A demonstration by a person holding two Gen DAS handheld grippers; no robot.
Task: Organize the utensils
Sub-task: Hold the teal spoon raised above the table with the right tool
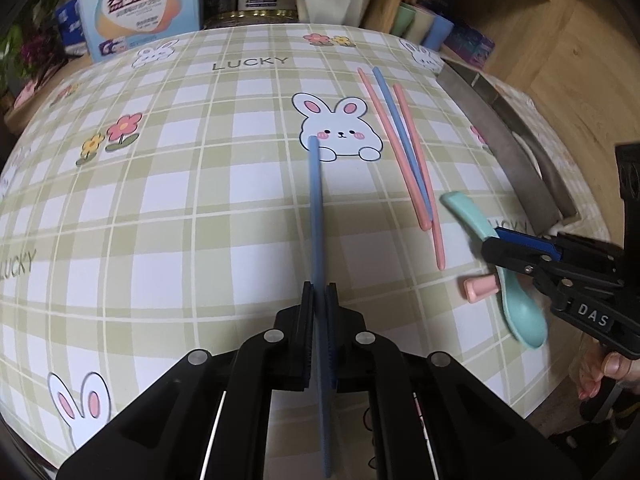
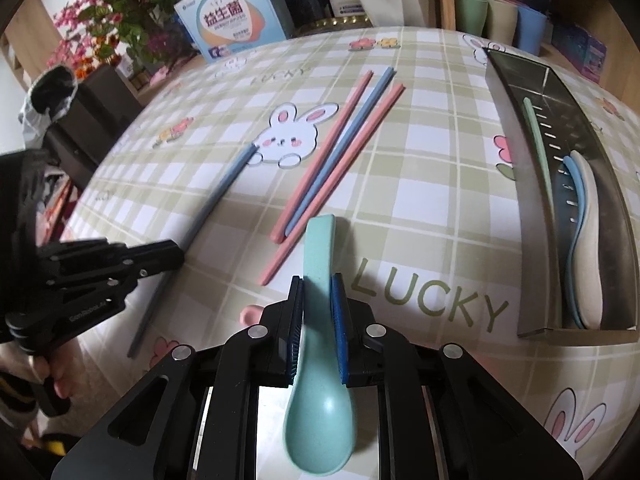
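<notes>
Right gripper (image 2: 316, 320) clamped on the teal spoon (image 2: 320, 420) at the neck, handle running forward past the fingertips, bowl hanging back under the palm. Metal utensil tray (image 2: 504, 120) along the table's right edge, to the right of that gripper, long axis roughly parallel with the spoon; nearer the right arm by far. Blue and cream spoons (image 2: 586, 240) already nested at its near end.

Left gripper (image 1: 318, 312) shut on a blue chopstick (image 1: 315, 208), pointing toward the far edge, well apart from the tray. Three loose chopsticks (image 1: 404, 152) between both grippers. Pink spoon handle (image 1: 478, 288) just beside the teal bowl.
</notes>
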